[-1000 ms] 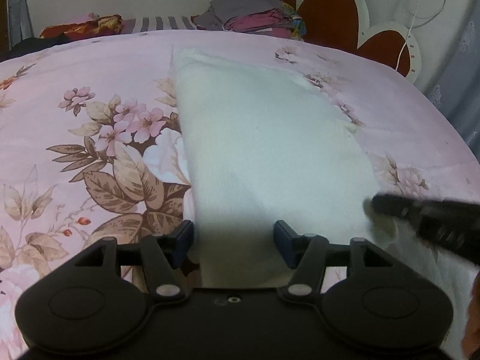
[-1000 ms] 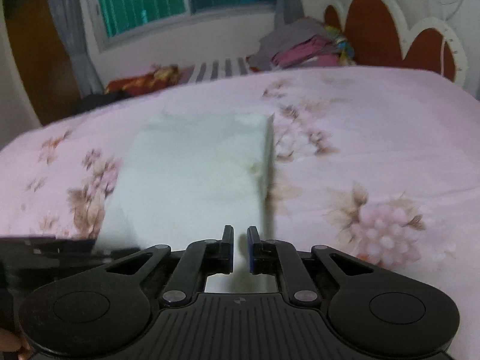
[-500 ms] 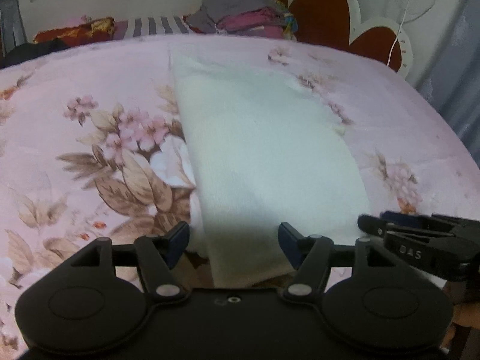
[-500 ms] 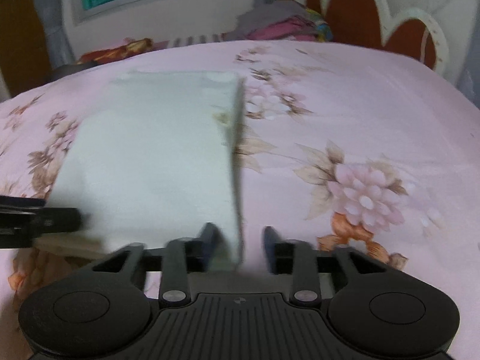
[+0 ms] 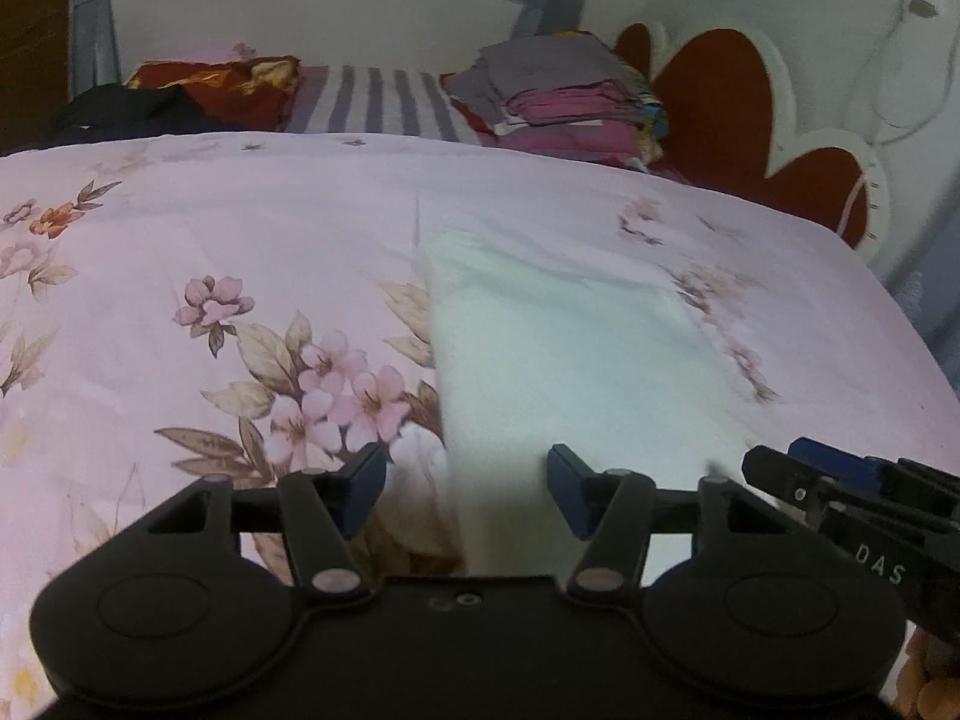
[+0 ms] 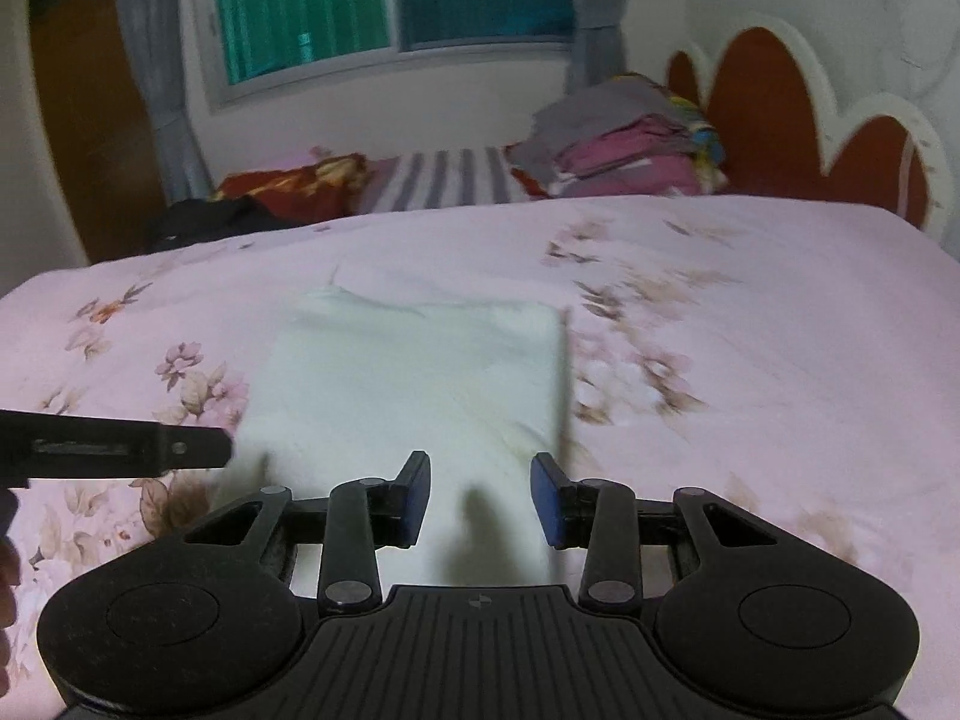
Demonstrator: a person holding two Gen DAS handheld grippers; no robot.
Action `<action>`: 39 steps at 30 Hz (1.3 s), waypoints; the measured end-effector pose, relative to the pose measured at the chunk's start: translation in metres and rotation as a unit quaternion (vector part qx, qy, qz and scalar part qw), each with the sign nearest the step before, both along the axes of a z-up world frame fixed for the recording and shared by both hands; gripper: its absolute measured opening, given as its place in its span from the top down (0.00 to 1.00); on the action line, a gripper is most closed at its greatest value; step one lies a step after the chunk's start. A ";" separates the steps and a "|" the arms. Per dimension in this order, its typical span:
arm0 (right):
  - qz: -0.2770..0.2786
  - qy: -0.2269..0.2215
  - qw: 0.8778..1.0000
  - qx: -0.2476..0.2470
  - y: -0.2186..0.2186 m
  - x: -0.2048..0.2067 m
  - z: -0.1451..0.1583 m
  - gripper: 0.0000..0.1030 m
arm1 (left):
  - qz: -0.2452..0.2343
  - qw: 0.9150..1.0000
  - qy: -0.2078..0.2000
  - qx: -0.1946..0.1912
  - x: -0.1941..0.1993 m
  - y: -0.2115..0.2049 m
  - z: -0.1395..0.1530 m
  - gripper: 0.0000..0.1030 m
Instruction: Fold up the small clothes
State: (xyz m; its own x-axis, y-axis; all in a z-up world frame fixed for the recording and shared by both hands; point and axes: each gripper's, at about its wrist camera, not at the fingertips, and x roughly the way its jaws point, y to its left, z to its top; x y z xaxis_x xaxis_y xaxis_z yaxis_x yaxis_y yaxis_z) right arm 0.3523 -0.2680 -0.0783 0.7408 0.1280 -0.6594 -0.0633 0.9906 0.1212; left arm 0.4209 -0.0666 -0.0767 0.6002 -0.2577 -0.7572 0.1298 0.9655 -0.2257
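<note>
Both grippers have lifted back from the cloth since the earlier frames, and my right gripper [image 6: 480, 495], clenched a second ago, now stands parted with nothing between its blue pads [image 6: 416, 495]. I note my left gripper [image 5: 465, 489] wider apart, its jaws closing at this moment, and no fabric pinched between them; I record both as released. I find the folded white cloth [image 6: 414, 384] lying flat on the pink floral bedspread [image 6: 750, 396], its near edge passing under both tools. From the left wrist view, the cloth's left edge runs beneath the gap between my left fingers, and the right gripper's tips enter at the right, over the cloth's near right corner. A stack of folded clothes [image 5: 570, 102] sits far right, by the headboard [image 5: 720, 102].
</note>
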 end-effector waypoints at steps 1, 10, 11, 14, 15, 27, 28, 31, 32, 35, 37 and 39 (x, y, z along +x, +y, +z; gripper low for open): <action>0.007 -0.001 1.000 0.000 0.003 0.008 -0.001 0.64 | 0.004 1.000 0.003 0.000 0.004 0.000 -0.003 0.46; 0.027 0.031 0.999 -0.022 0.002 0.048 -0.037 0.65 | -0.023 1.000 0.014 -0.001 0.016 -0.015 -0.029 0.42; 0.025 0.042 0.998 -0.030 0.000 0.048 -0.044 0.66 | -0.027 1.000 0.015 0.002 0.016 -0.016 -0.032 0.38; 0.029 0.038 0.998 -0.028 -0.007 0.046 -0.052 0.66 | -0.017 1.000 0.023 -0.007 0.018 -0.012 -0.035 0.35; 0.031 0.039 0.998 -0.029 -0.008 0.047 -0.052 0.66 | -0.016 0.999 0.028 -0.011 0.019 -0.011 -0.034 0.35; 0.010 0.026 0.999 0.026 -0.024 0.052 -0.023 0.35 | -0.025 0.998 0.041 -0.037 0.027 -0.012 -0.031 0.30; 0.010 0.027 0.999 0.020 -0.024 0.054 -0.024 0.35 | -0.027 0.998 0.040 -0.038 0.028 -0.014 -0.031 0.30; 0.006 0.046 0.998 0.032 -0.030 0.063 -0.032 0.35 | -0.034 0.997 0.043 -0.046 0.030 -0.016 -0.033 0.31; 0.004 0.051 0.998 0.037 -0.033 0.064 -0.035 0.35 | -0.036 0.997 0.045 -0.048 0.031 -0.017 -0.035 0.31; 0.003 0.067 0.996 0.063 -0.041 0.070 -0.046 0.35 | -0.043 0.996 0.049 -0.056 0.034 -0.021 -0.040 0.32; -0.002 0.076 0.993 0.094 -0.049 0.073 -0.052 0.35 | -0.044 0.996 0.049 -0.061 0.035 -0.021 -0.043 0.32; -0.006 0.084 0.988 0.127 -0.055 0.075 -0.057 0.35 | -0.044 0.995 0.050 -0.068 0.036 -0.021 -0.046 0.33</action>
